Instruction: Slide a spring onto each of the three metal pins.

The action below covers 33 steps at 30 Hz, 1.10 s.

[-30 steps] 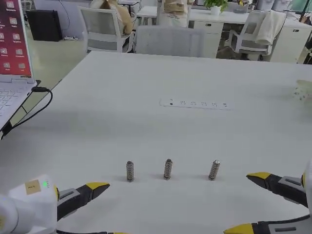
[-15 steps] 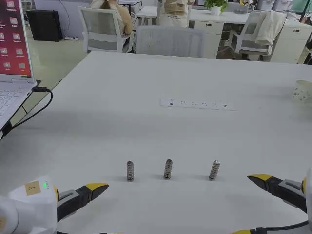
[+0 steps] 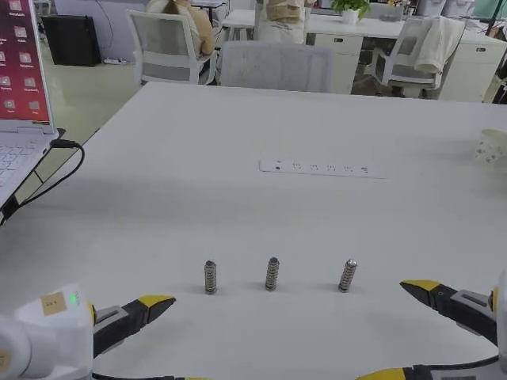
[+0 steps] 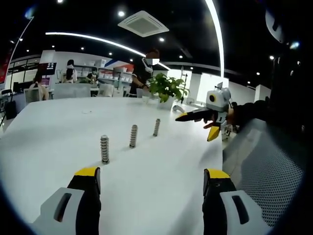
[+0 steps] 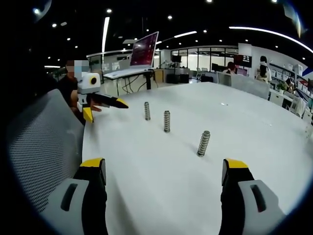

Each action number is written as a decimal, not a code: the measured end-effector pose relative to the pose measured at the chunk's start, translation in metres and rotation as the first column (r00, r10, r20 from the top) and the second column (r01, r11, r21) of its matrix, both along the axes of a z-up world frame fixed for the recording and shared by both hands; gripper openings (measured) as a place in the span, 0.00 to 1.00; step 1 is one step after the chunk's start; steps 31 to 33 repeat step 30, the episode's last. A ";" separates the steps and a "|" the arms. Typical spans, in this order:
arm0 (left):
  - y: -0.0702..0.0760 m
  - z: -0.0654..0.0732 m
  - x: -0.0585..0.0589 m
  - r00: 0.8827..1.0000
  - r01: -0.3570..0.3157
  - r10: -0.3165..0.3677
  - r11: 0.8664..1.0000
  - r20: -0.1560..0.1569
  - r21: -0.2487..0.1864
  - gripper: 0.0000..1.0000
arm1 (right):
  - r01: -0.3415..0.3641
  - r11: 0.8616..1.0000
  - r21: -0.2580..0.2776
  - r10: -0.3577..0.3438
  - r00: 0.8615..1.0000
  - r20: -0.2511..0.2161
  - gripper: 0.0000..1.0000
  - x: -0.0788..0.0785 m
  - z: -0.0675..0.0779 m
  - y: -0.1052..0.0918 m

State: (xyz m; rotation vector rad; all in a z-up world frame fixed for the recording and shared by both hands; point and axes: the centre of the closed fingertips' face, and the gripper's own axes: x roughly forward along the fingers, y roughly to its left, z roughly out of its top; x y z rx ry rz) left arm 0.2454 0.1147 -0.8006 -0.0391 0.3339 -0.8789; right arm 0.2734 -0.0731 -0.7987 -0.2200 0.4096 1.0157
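Three short metal pins stand upright in a row on the white table (image 3: 238, 198), each with a spring around it: left spring (image 3: 210, 277), middle spring (image 3: 272, 273), right spring (image 3: 348, 275). My left gripper (image 3: 178, 340) is at the near left, open and holding nothing, a little in front of the left spring. My right gripper (image 3: 384, 331) is at the near right, open and holding nothing, just right of the right spring. The left gripper view has the springs (image 4: 133, 135) ahead of the left gripper (image 4: 151, 174). The right gripper view has them (image 5: 167, 121) ahead of the right gripper (image 5: 164, 164).
A laptop (image 3: 16, 119) with a black cable (image 3: 67, 162) sits at the table's left edge. A white power strip (image 3: 321, 168) lies across the middle. A pale cup (image 3: 493, 146) stands at the far right. Office chairs (image 3: 273, 67) stand beyond the far edge.
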 end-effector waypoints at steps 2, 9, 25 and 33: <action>-0.001 0.001 0.001 1.000 -0.001 0.001 1.000 0.002 -0.005 0.84 | 0.001 1.000 0.002 -0.001 1.000 -0.003 0.99 0.000 0.000 0.000; -0.002 0.001 0.004 1.000 0.000 0.000 1.000 0.003 -0.002 0.83 | 0.008 1.000 -0.005 -0.008 1.000 -0.007 0.99 0.002 -0.002 -0.002; -0.003 0.000 0.006 1.000 -0.001 0.001 1.000 -0.002 0.001 0.83 | 0.021 1.000 -0.006 -0.021 1.000 -0.004 0.99 0.006 -0.002 -0.004; -0.004 0.001 0.007 1.000 0.003 -0.003 1.000 0.000 0.002 0.83 | 0.021 1.000 -0.008 -0.021 1.000 -0.005 0.99 0.006 -0.002 -0.003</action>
